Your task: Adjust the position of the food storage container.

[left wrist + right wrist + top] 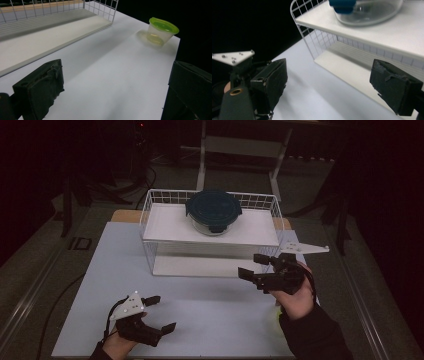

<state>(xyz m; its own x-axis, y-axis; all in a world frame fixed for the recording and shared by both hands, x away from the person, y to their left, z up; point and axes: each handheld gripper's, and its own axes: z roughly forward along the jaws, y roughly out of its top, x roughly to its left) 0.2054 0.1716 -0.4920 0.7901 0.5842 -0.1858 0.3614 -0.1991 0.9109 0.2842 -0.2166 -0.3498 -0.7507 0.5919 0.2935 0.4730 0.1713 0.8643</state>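
Note:
A round glass container [214, 212] with a dark teal lid stands on the top shelf of a white wire rack [150, 215]; its clear bowl and blue clip [367, 10] appear in the right gripper view. A small clear cup with a green lid [161, 31] sits near the table's right edge. My left gripper [161, 313] hovers open over the front left of the table, its jaws [112, 85] wide apart with nothing between them. My right gripper [251, 265] is open in front of the rack's right end, empty [332, 87].
The rack has a lower shelf [200, 266] resting on the white tabletop [215, 310]. Its wire side [312, 40] stands just ahead of my right gripper. The left gripper's grey plate [233, 57] shows farther off. Dark floor and a table frame [240, 145] lie beyond.

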